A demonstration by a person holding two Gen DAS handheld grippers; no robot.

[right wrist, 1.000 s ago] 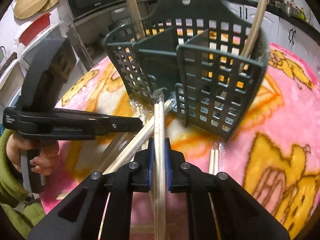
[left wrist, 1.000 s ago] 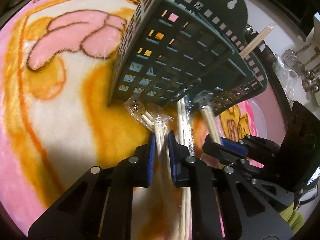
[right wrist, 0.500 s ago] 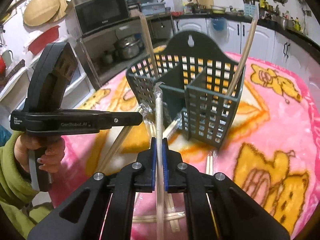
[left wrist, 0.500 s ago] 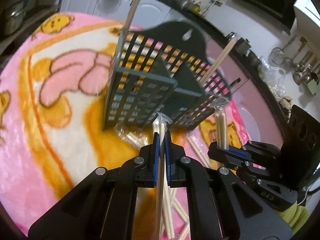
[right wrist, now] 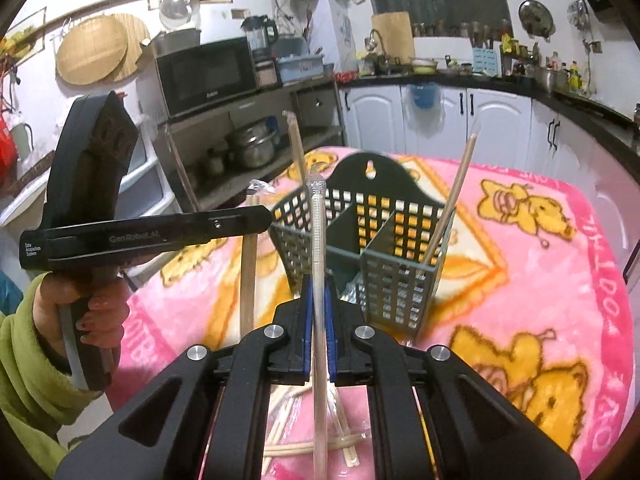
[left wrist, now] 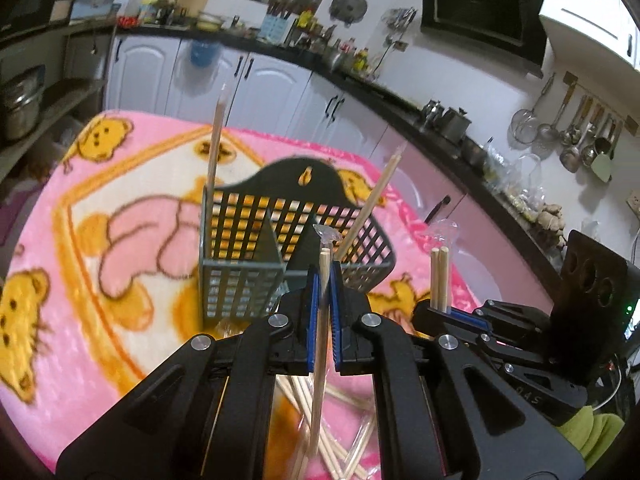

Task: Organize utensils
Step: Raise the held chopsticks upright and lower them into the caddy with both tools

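Note:
A dark green slotted utensil basket [left wrist: 256,248] [right wrist: 384,248] stands upright on the pink blanket, with two wrapped chopstick pairs [left wrist: 214,140] [right wrist: 460,196] leaning in its outer compartments. My left gripper [left wrist: 324,280] is shut on a wrapped chopstick pair [left wrist: 322,320], held upright in front of the basket. My right gripper [right wrist: 318,292] is shut on another wrapped chopstick pair [right wrist: 318,232], also upright. In the left wrist view the right gripper [left wrist: 440,312] is at the right; in the right wrist view the left gripper [right wrist: 256,216] is at the left.
Several more wrapped chopsticks [left wrist: 340,452] [right wrist: 312,448] lie loose on the pink cartoon blanket [left wrist: 80,280] beneath the grippers. Kitchen cabinets [right wrist: 432,120], a microwave [right wrist: 208,76] and a shelf of pots [right wrist: 244,148] surround the table.
Both grippers have lifted their chopstick pairs off the blanket and drawn back from the basket. The basket now stands upright and looks smaller and farther away.

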